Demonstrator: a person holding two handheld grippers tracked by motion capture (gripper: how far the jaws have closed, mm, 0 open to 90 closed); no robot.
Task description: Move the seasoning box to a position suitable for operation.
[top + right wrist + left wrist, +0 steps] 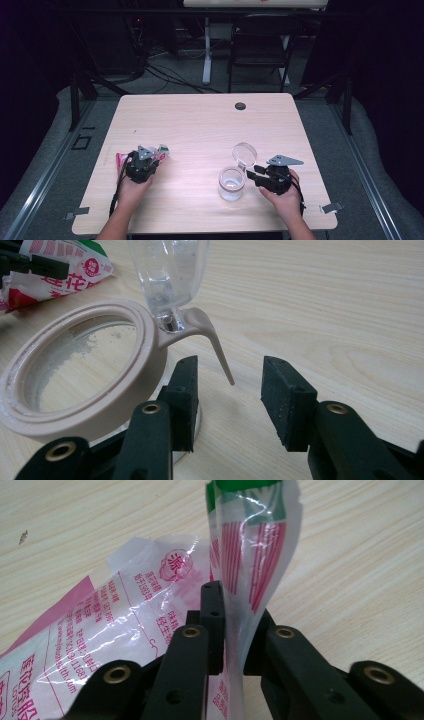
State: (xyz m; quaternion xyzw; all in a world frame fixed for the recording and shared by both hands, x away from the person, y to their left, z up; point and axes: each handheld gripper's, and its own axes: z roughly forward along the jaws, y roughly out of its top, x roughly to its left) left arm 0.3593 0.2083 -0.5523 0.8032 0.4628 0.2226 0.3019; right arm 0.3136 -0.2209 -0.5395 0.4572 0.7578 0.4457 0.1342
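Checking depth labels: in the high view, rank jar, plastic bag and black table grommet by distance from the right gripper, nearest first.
1. Jar, lid flipped open: just left of the right gripper.
2. Black table grommet: far edge, up the table.
3. Plastic bag: across at the left, pinched in the left gripper.

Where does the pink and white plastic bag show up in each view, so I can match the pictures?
High view: the plastic bag lies left of centre on the table, under the left gripper.
Left gripper view: the bag stands pinched between the jaws, centre, its top edge up.
Right gripper view: the bag sits at the top left corner.
Shared landmark: the open jar and the light wooden table.
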